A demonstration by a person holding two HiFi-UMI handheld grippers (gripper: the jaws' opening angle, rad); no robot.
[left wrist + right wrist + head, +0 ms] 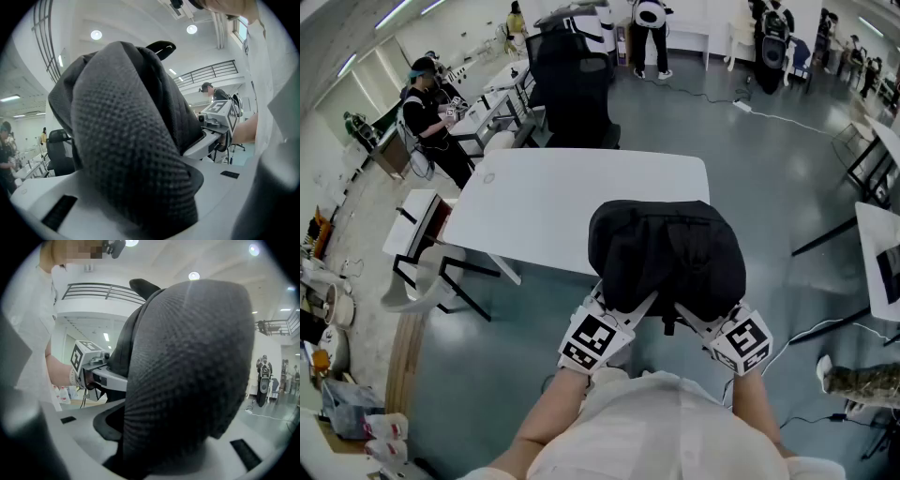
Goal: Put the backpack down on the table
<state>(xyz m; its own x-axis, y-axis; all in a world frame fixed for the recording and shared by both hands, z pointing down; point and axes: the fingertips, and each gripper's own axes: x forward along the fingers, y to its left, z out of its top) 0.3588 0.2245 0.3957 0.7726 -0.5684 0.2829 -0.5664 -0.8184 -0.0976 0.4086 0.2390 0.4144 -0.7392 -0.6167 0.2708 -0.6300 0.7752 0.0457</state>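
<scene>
I have the black backpack [666, 253] held up between both tools, in front of my white shirt. In the head view it hangs over the near right part of the white worktop [553, 202], and its far side overlaps the worktop's near edge. I cannot tell from any view whether its underside touches the surface. My left gripper [623, 317] goes into the pack's lower left side, and its own view shows the white jaws pinching a thick fold of padded mesh strap [131, 154] that fills most of the frame. My right gripper [698, 323] goes in at the lower right, and its jaws are likewise closed on a bulging padded mesh section [187, 380] of the pack. Each gripper view catches the opposite tool's marker cube just beside the fabric. Both tools point slightly downward and sit close together, with the pack bunched above them. Beyond the worktop stands a black office chair [572, 84], and a person in dark clothes [427, 103] is at a desk far left.
</scene>
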